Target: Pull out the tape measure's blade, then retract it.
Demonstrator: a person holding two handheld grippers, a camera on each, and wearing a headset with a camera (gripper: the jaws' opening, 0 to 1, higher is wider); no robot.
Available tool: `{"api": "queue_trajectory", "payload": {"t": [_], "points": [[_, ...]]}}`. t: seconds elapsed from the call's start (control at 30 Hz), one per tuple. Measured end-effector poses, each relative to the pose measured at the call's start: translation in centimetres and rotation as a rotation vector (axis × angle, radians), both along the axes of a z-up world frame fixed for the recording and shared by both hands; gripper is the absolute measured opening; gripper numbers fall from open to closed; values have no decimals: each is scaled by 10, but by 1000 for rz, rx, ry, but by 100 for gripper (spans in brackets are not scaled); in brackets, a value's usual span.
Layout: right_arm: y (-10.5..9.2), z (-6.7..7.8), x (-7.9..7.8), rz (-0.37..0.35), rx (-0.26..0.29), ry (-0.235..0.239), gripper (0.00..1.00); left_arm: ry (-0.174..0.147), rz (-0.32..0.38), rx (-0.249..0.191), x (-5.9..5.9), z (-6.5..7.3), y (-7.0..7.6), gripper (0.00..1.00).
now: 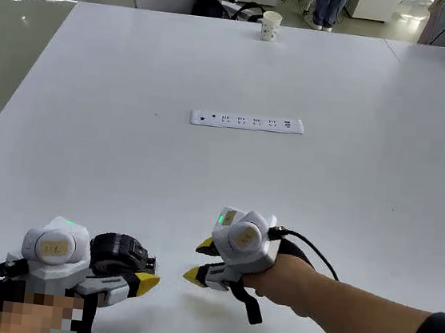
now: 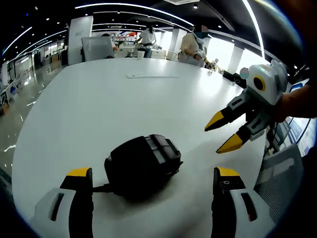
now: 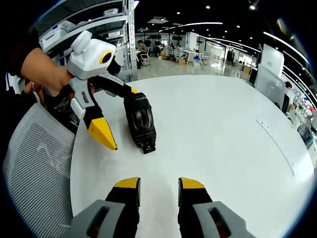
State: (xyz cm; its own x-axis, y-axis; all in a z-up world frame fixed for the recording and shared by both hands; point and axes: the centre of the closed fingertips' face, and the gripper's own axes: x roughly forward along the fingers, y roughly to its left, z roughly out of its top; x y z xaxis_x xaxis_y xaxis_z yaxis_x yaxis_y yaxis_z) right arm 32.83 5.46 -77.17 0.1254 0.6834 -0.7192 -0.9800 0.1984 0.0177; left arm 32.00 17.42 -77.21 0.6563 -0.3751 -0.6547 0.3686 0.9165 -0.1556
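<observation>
The left gripper's (image 2: 152,174) yellow-tipped fingers spread wide, with the chunky, ribbed black tape measure (image 2: 142,164) between them on the smooth white tabletop (image 2: 99,99). The right gripper's (image 3: 159,183) fingers are narrowly parted and empty.

The left gripper (image 2: 152,172) has its two yellow-tipped jaws spread wide at the near edge of the white table (image 2: 99,109). A black tape measure (image 2: 142,164) lies between them on the tabletop, with bare table showing between it and the right-hand jaw. The right gripper (image 2: 221,134) comes in from the right, held in a hand (image 2: 297,101), its yellow tips parted and aimed left towards the tape measure without touching it. A white power strip (image 2: 151,76) lies far across the table
</observation>
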Motion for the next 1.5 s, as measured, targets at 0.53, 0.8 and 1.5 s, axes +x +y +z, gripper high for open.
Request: {"api": "queue_trajectory", "payload": {"t": [0.53, 0.8, 1.5], "points": [[-67, 27, 3, -161, 106, -14, 50, 19, -211, -27, -34, 10, -5, 99], [-120, 27, -7, -105, 50, -82, 61, 21, -268, 12, -42, 10, 5, 99], [-227, 25, -3, -330, 49, -1, 86, -1, -217, -2, -52, 27, 42, 99]]}}
